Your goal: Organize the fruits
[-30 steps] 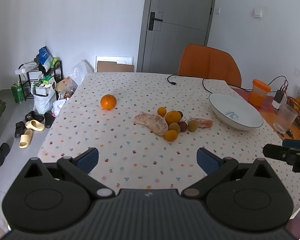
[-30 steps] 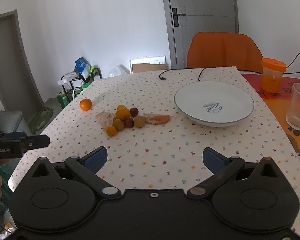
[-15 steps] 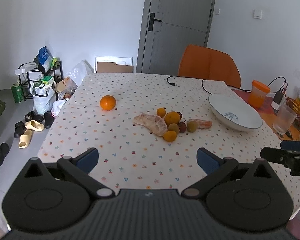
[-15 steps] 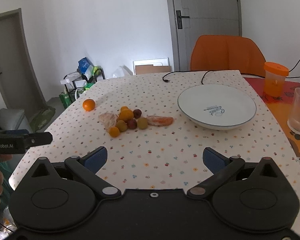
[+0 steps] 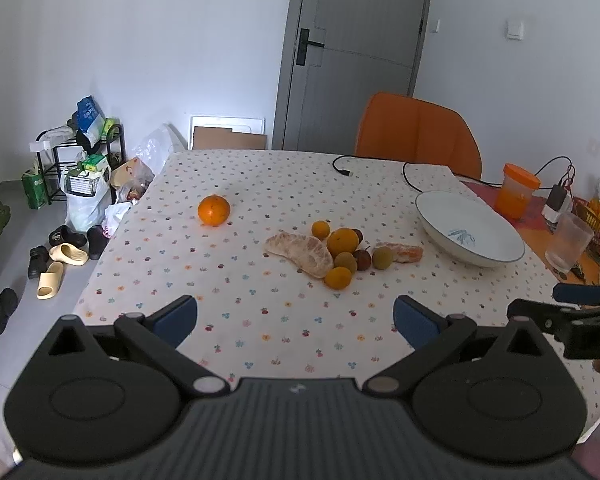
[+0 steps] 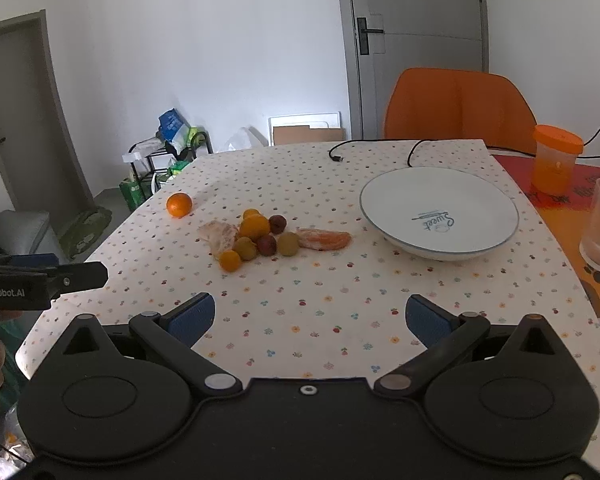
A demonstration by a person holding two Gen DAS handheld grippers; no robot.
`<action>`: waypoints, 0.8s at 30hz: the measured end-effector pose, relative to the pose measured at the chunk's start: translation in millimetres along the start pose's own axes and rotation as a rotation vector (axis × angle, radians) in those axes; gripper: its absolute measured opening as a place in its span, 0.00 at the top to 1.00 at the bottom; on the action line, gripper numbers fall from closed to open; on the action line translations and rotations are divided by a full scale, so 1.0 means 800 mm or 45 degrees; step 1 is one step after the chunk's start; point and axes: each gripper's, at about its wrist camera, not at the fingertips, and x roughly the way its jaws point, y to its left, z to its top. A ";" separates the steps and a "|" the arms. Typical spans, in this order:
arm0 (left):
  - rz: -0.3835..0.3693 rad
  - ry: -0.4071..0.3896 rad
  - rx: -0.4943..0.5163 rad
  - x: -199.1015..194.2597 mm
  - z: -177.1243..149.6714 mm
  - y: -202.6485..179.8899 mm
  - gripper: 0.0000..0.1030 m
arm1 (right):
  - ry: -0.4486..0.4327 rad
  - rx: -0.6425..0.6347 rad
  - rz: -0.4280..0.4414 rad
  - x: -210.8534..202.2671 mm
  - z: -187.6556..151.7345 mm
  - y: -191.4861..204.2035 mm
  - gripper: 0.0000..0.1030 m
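Orange, round and whole, the single large citrus fruit (image 6: 179, 205) lies alone at 10 o'clock on the dotted white tablecloth (image 6: 320, 312), apart from the rest. Near the cloth's centre sits the mixed fruit cluster (image 6: 260, 238): a pale peeled citrus section (image 6: 219, 236) on its left side, small yellow-orange, green and dark red round fruits touching one another, and a peeled orange segment (image 6: 325, 239) at its 3 o'clock edge. At 2 o'clock stands the shallow white ceramic bowl with a blue rim (image 6: 500, 236), holding no fruit.

Compared with the views one second earlier, the table sits slightly lower and further off in both cameras; both tools have drawn back and up a little. No fruit has shifted. Judgement: the task is at its start, and an approach toward the cluster has not begun.

Left gripper (image 5: 296, 322): blue-padded fingers spread wide, nothing between them, held over the near table edge. Right gripper (image 6: 310, 320): fingers likewise spread wide and unloaded.

Legible writing: "Sweet" in script inside the bowl; "GenRobot.AI" on the left tool's body as seen from the right wrist view. Lettering on the right tool in the left wrist view is cut off; only "DA" reads.
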 end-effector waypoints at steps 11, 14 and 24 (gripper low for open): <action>-0.069 -0.006 -0.025 0.026 -0.001 0.013 0.00 | 0.002 -0.010 0.063 0.022 0.003 0.004 0.00; -0.085 -0.012 -0.025 0.035 -0.002 0.015 0.00 | 0.001 -0.012 0.086 0.032 0.004 0.004 0.00; -0.109 0.004 -0.029 0.074 -0.001 0.008 0.08 | -0.018 -0.012 0.165 0.066 0.007 -0.004 0.11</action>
